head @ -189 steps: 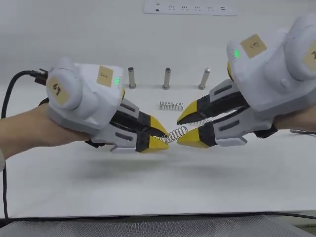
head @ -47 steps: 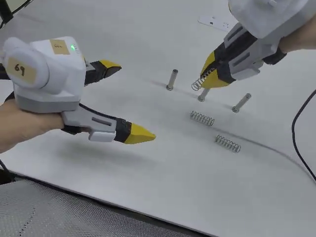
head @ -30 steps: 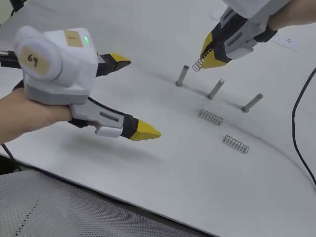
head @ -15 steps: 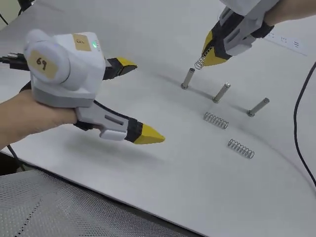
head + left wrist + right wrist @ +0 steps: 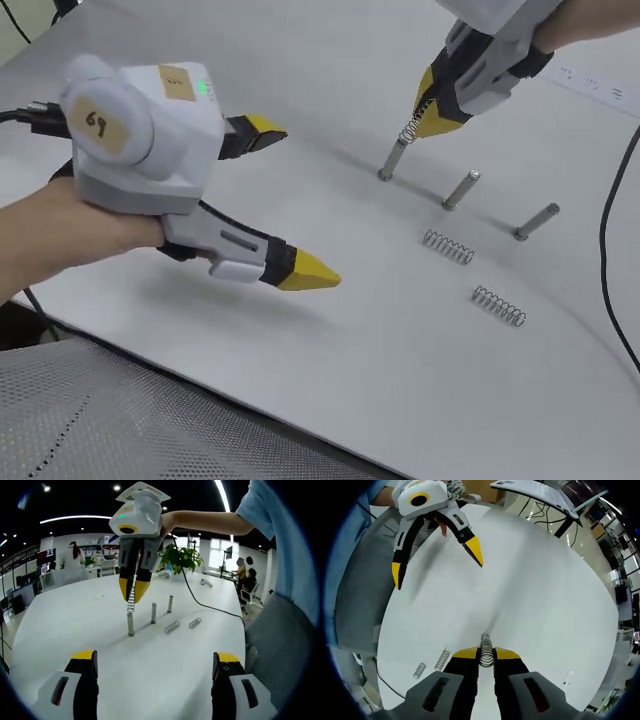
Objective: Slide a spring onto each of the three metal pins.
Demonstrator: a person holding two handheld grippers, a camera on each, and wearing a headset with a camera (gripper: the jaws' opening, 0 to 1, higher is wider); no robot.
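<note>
three plain metal pins are standing in a row on the white table [image 5: 330, 400]. the first pin [image 5: 392, 161] is sitting directly under your right gripper [image 5: 432, 112]. the middle pin [image 5: 461, 189] and the last pin [image 5: 536, 221] are trailing off away from your left gripper [image 5: 300, 203]. you are pinching the held spring [image 5: 408, 130], a thin silvery wire coil, between the right gripper's yellow tips. its long axis is running nearly upright, in line with the first pin, with its lower end pointing down onto the pin's top. the tips are hiding its upper coils, and nothing is showing whether the lowest coil is already ringing the pin or only touching it. your left gripper is hovering well away from the pins, jaws spread wide and gripping nothing. the first loose spring [image 5: 447, 247] and the second loose spring [image 5: 499, 306] are lying flat beside the row, well apart from both grippers.
</note>
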